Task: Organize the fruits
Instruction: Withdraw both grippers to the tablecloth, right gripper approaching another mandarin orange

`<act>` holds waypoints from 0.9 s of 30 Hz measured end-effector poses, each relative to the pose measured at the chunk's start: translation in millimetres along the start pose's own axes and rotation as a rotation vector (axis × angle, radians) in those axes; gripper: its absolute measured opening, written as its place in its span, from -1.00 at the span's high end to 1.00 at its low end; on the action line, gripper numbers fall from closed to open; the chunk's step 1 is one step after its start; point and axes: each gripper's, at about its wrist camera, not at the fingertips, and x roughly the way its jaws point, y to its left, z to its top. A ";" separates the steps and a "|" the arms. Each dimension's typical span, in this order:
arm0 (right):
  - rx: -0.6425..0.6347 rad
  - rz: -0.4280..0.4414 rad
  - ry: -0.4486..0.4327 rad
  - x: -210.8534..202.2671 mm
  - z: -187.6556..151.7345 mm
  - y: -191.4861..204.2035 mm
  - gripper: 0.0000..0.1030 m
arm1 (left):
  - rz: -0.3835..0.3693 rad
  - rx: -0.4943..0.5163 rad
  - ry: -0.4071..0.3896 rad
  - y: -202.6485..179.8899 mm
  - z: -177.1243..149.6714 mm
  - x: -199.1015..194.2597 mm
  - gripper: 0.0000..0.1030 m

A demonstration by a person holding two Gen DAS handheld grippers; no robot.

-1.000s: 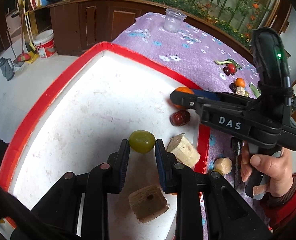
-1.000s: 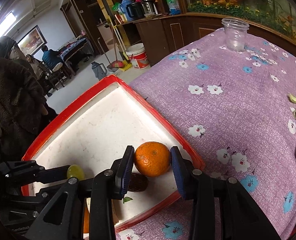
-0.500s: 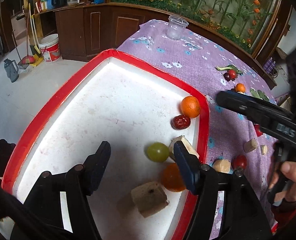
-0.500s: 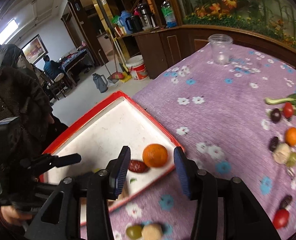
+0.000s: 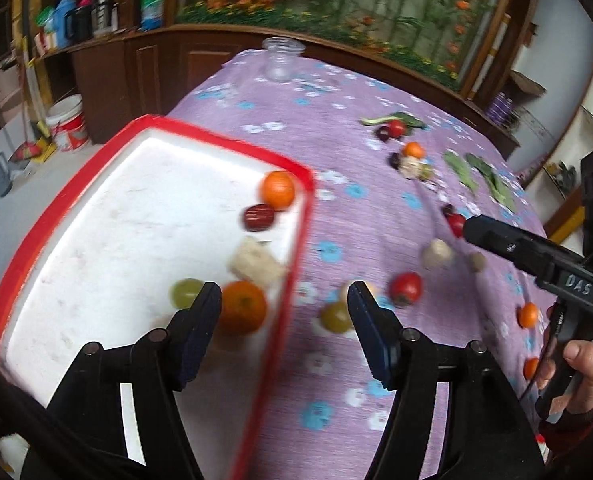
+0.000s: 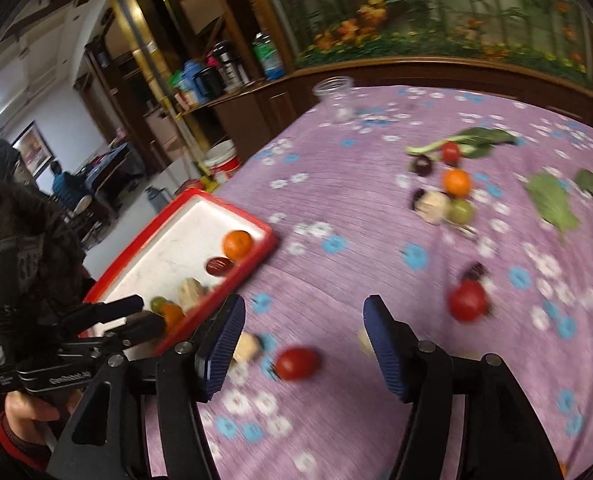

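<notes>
A red-rimmed white tray (image 5: 36, 220) holds an orange (image 5: 278, 190), a red date (image 5: 258, 217), a pale chunk (image 5: 256, 264), a green grape (image 5: 184, 293) and a second orange (image 5: 242, 307). My left gripper (image 5: 284, 320) is open and empty above the tray's right rim. A green grape (image 5: 334, 317) and a red tomato (image 5: 405, 288) lie on the cloth beside it. My right gripper (image 6: 302, 344) is open and empty above the cloth, with a red tomato (image 6: 297, 363) between its fingers' line. The tray (image 6: 256, 254) shows at its left.
The table has a purple flowered cloth (image 6: 376, 272). More fruit lies on it: a larger tomato (image 6: 467, 301), a small orange (image 6: 455, 182), dark dates, green leaves (image 6: 552, 200). A clear plastic cup (image 6: 334, 98) stands at the far edge. A person sits at the left.
Both grippers let go of their fruit in the tray, the left a green grape and the right an orange, opened wide and pulled back to the right, off the tray over the cloth.
</notes>
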 end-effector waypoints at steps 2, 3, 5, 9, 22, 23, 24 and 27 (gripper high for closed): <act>0.026 -0.011 0.003 -6.6 -9.2 -10.8 -0.23 | -0.011 0.024 0.007 -11.0 -1.1 1.5 -0.26; 0.035 -0.011 0.004 -9.6 -12.7 -15.2 -0.23 | -0.020 0.040 0.011 -18.2 -1.9 2.9 -0.26; 0.048 -0.023 0.002 -16.9 -18.5 -23.6 -0.23 | -0.029 0.059 0.012 -27.5 -3.6 3.9 -0.26; 0.056 -0.051 0.002 -30.9 -26.2 -37.4 -0.23 | -0.055 0.094 0.026 -46.8 -10.5 8.5 -0.25; 0.061 -0.191 -0.019 -105.9 -70.3 -93.3 -0.23 | -0.085 0.198 0.047 -84.8 -22.0 22.4 -0.25; 0.065 -0.198 -0.020 -108.3 -72.5 -95.6 -0.23 | -0.085 0.209 0.045 -87.3 -22.3 23.3 -0.25; 0.072 -0.205 -0.021 -111.2 -75.4 -99.6 -0.23 | -0.088 0.216 0.043 -89.0 -22.4 24.1 -0.25; 0.086 -0.227 -0.009 -112.7 -81.4 -109.9 -0.22 | -0.100 0.232 0.038 -93.4 -22.4 27.1 -0.25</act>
